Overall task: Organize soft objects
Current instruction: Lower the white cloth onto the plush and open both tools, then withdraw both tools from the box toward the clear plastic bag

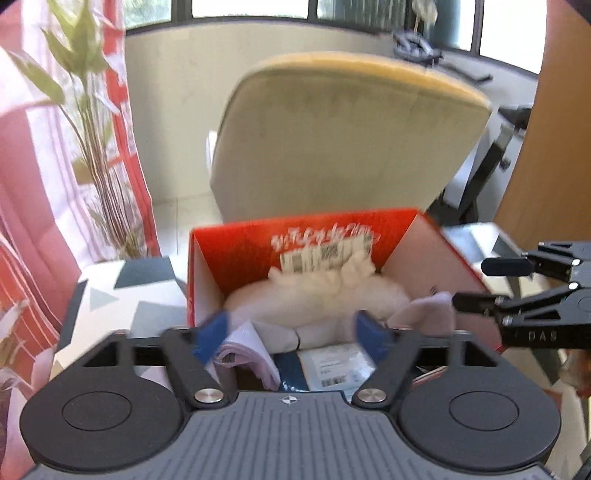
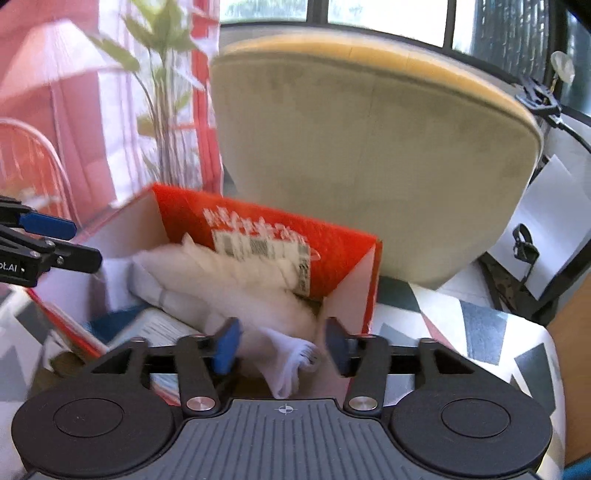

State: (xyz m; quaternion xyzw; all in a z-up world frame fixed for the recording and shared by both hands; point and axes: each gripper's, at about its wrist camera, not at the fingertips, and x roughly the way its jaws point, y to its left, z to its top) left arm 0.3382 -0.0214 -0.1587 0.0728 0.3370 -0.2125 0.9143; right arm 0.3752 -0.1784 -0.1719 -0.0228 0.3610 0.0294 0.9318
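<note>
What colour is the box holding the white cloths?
Red outside, pale inside; the box shows best in the right wrist view.

A beige chair (image 1: 347,136) with a yellow top edge stands behind the table (image 2: 480,325) — its cloth patterned in grey, white and pink triangles. At left, a leafy plant (image 1: 85,122) rises before red-and-white curtains (image 1: 33,206) — windows (image 1: 251,7) lie beyond.

The white soft things (image 1: 317,295) in the red box (image 1: 236,243) are smeared by motion blur, so they cannot be told apart. The box label's print (image 2: 262,245) is unreadable. The right gripper (image 1: 469,286) is cut off by the left view's edge.
</note>
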